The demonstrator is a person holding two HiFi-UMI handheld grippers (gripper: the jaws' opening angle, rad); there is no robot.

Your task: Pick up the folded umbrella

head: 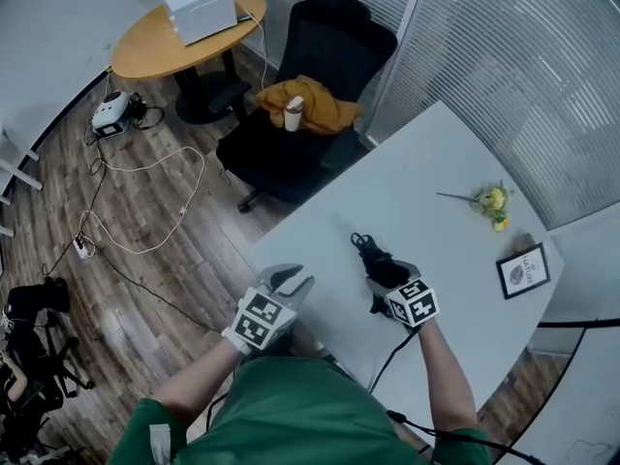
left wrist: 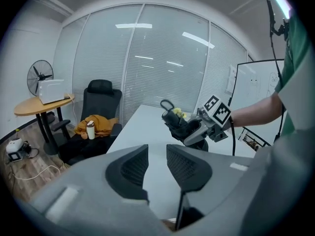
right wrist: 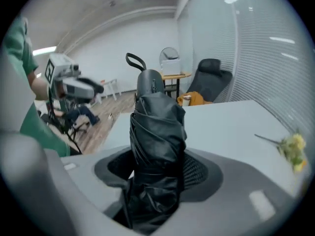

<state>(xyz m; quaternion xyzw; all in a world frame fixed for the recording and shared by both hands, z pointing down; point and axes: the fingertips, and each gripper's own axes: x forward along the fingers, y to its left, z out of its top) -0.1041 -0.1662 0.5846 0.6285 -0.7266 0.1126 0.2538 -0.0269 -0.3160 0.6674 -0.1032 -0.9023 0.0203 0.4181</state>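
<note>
From the head view, the right claw is closed around a black folded umbrella over the near part of the white counter, the umbrella's end pointing away from the person. The left claw hangs off the counter's near edge, just beside the right one and not touching the umbrella. A yellow flower and a framed card lie farther along the counter, well apart from both claws. Beyond the counter stands a black chair with an orange cloth and a cup on its seat, and a round wooden counter carries a white box. In the left gripper view, the left claw's jaws stand a narrow gap apart with nothing between them. Ahead of them the right claw holds the umbrella raised clear of the counter top. In the right gripper view, the umbrella fills the space between the right claw's jaws, both pads pressing its wrinkled fabric. It stands along the jaws with its strap loop at the far end.
</note>
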